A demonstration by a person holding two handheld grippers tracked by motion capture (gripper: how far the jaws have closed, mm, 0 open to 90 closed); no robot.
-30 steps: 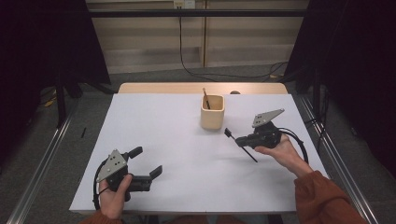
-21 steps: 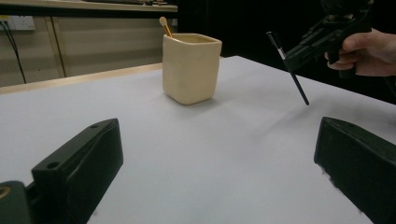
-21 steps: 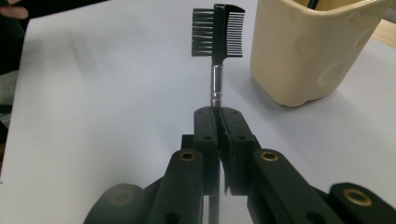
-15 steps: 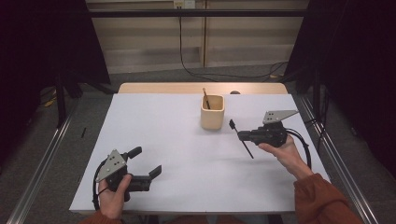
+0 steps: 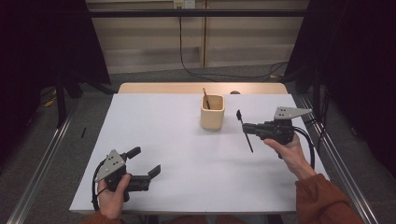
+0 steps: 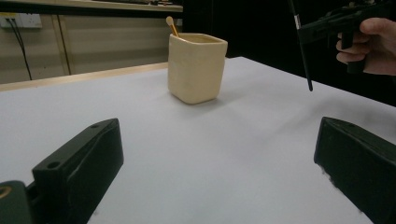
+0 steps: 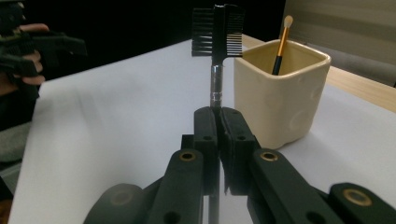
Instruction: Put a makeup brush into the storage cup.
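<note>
A cream square cup stands at the table's far middle, with a gold-handled brush leaning inside it. To its right, my right gripper is shut on a thin black brow comb, held upright above the table with the comb head on top. The right gripper view has the comb's handle clamped between the jaws, close to the cup. At the near left, my left gripper rests on the table with its jaws wide open and nothing between them. The left gripper view faces the cup and the comb's handle end.
The white tabletop has a wooden strip along its far edge. Metal rails run down both sides of the table. A cable hangs behind it.
My right gripper has lifted the comb off the table and turned it more upright, moving slightly toward the cup. The left gripper has stayed put.
</note>
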